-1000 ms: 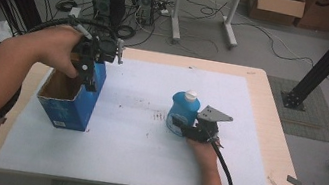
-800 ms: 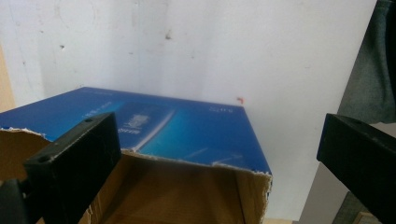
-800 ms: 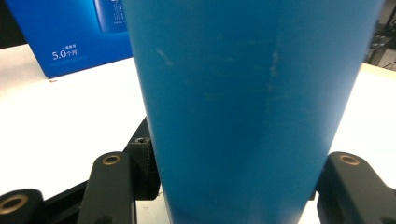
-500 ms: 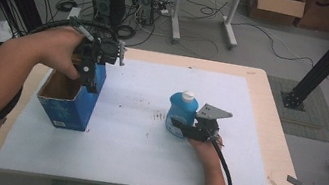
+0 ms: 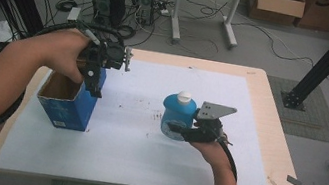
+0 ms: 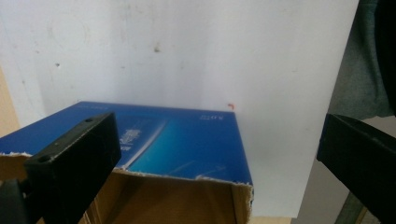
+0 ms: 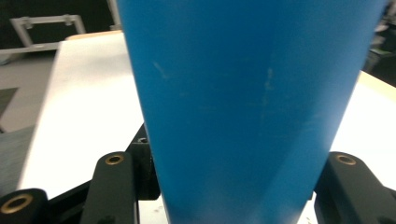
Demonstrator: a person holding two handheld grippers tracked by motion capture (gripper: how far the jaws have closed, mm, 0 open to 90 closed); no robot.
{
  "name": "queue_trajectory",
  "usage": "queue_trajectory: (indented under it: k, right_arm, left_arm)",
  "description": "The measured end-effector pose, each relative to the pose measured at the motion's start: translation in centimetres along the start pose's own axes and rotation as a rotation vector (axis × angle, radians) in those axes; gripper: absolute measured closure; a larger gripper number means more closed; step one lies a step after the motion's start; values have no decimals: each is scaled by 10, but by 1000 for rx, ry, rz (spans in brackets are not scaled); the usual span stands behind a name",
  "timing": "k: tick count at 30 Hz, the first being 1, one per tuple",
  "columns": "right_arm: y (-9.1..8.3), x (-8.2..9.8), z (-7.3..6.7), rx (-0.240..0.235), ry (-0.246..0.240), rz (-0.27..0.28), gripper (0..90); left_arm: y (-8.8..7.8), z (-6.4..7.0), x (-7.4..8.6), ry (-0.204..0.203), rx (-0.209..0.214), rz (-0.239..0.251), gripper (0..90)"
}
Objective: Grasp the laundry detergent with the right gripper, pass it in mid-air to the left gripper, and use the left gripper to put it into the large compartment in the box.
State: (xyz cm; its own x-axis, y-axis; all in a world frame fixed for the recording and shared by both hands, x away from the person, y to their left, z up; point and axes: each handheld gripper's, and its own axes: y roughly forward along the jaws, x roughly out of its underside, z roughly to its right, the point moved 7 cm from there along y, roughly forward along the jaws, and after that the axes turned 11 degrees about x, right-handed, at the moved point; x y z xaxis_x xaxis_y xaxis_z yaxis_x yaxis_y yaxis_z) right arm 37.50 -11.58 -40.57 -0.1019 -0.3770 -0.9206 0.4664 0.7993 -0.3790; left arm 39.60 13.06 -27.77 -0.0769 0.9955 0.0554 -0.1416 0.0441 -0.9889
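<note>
A blue bottle (image 5: 178, 112) with a white cap sits upright in my right gripper (image 5: 173, 127), which is shut on its lower body and holds it a little above the white sheet. In the right gripper view the bottle (image 7: 252, 116) stands close up between the black fingers (image 7: 114, 186). An open-topped blue cardboard box (image 5: 67, 101) stands at the left of the table. My left gripper (image 5: 96, 88) points down over the box's right wall with its jaws wide apart. In the left gripper view the box (image 6: 187, 144) wall lies between the fingers (image 6: 74, 163), untouched.
A white sheet (image 5: 140, 164) covers most of the wooden table (image 5: 269, 120). Computer cases, cables and desk legs stand on the floor beyond the far edge. A black post rises at the right, and a chair base shows at the far right.
My right gripper has lifted the blue bottle a little and shifted it slightly left. The left gripper has stayed over the box.
</note>
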Motion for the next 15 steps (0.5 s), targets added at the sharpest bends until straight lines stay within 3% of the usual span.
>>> queue_trajectory:
  k: [8, 15]
  right_arm:
    - [11, -11, -21, -102, -37, 18, 441]
    - [27, -11, -37, -155, -47, 13, 442]
  left_arm:
    - [2, 14, -15, 40, 6, -15, 1]
    - [13, 29, -29, 75, 33, -6, 1]
